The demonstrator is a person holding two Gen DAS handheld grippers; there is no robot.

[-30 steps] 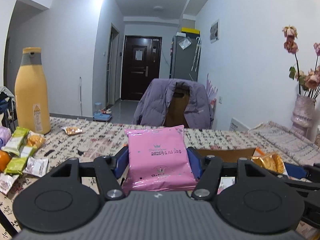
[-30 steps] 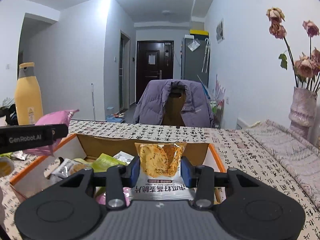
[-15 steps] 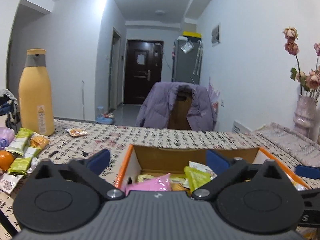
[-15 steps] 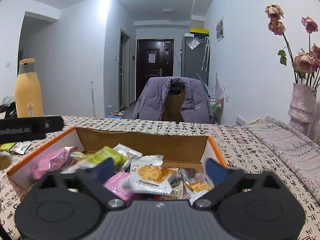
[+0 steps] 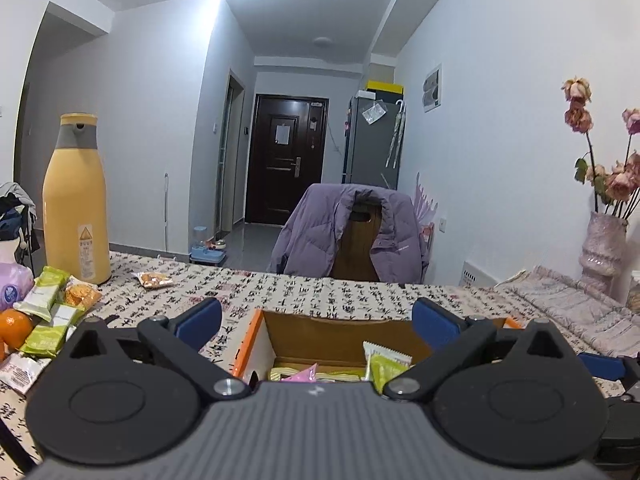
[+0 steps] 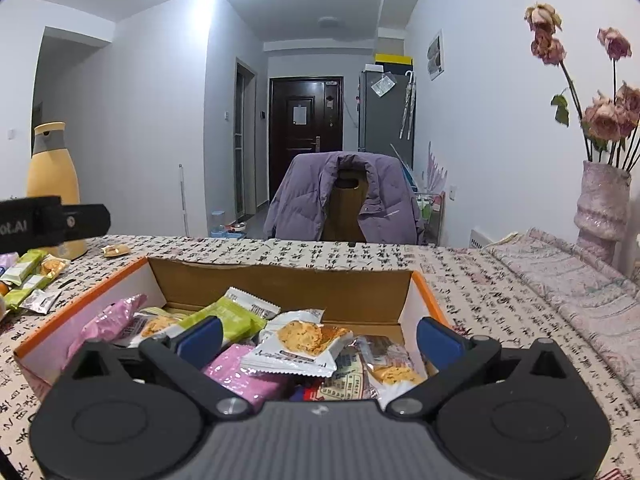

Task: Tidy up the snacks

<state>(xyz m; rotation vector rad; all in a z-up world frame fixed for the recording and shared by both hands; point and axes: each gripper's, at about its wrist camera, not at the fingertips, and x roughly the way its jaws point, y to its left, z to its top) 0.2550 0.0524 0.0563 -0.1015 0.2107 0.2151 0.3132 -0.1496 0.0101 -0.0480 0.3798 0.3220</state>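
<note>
The loose snacks (image 5: 52,320) lie in a pile on the desk (image 5: 320,292), far over to the left of the box (image 6: 280,280). The left claw (image 5: 316,320) is the nearer one to that pile. The right claw (image 6: 318,336) is on the other side, low over the box. I think the next move is a turn to the left for the left claw.

In the pile I can count about three green packs, one orange pack and one or two white ones, mostly pointing away from the claw. One more small pack (image 5: 154,279) lies alone, close to the tall yellow bottle (image 5: 76,204). One orange fruit (image 5: 14,328) sits beside the pile.

Both claws are spread wide and hold nothing.

The box holds a heap of packs. I see two pink ones, two green ones and a cracker pack (image 6: 300,344) on top. There is one box, one bottle and one vase (image 6: 602,208).
</note>
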